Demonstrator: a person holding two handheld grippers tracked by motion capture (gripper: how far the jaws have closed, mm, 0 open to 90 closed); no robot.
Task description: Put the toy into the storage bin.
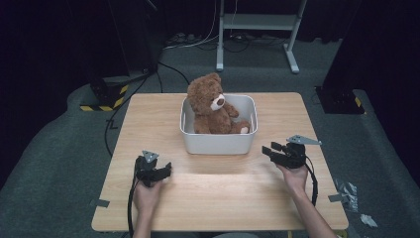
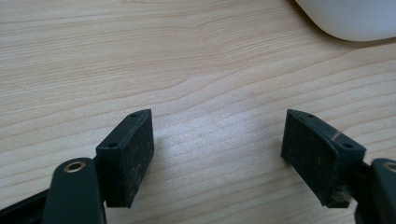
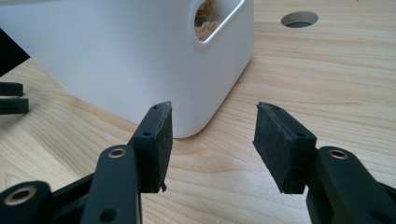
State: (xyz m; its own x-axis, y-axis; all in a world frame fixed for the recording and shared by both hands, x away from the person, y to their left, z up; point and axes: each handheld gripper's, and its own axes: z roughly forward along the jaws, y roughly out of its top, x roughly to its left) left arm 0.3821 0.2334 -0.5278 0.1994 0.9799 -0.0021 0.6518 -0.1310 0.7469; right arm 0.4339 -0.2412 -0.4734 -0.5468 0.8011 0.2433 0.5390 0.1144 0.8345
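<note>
From the high view I see a white plastic bin (image 1: pixel 219 141) standing toward the far middle of the wooden worktop (image 1: pixel 218 198). A brown teddy bear (image 1: pixel 210 105) sits inside it, upright, leaning toward the bin's left wall, its head and ears rising above the rim. Its pale muzzle faces right and one light-soled foot (image 1: pixel 243 130) rests near the front right corner. I can make out nothing else in the bin.

My left tongs (image 1: pixel 167 169) sit near the front left of the worktop, well short of the bin and pointed toward the right. In the left gripper view the left tongs (image 2: pixel 217 154) are released, the two black pads wide apart with only bare wood grain between them; a curved white corner of the bin (image 2: pixel 350 18) shows at the upper right.

My right tongs (image 1: pixel 267 150) hover just off the bin's front right corner, pointing left toward it without touching. In the right gripper view the right tongs (image 3: pixel 212 140) stand apart, gripping nothing, aimed at the bin's rounded lower corner (image 3: pixel 187 93). Through the handle slot (image 3: pixel 212 18) in the bin's wall I catch a patch of brown fur. A round hole (image 3: pixel 299 19) in the worktop lies beyond the bin.
</note>
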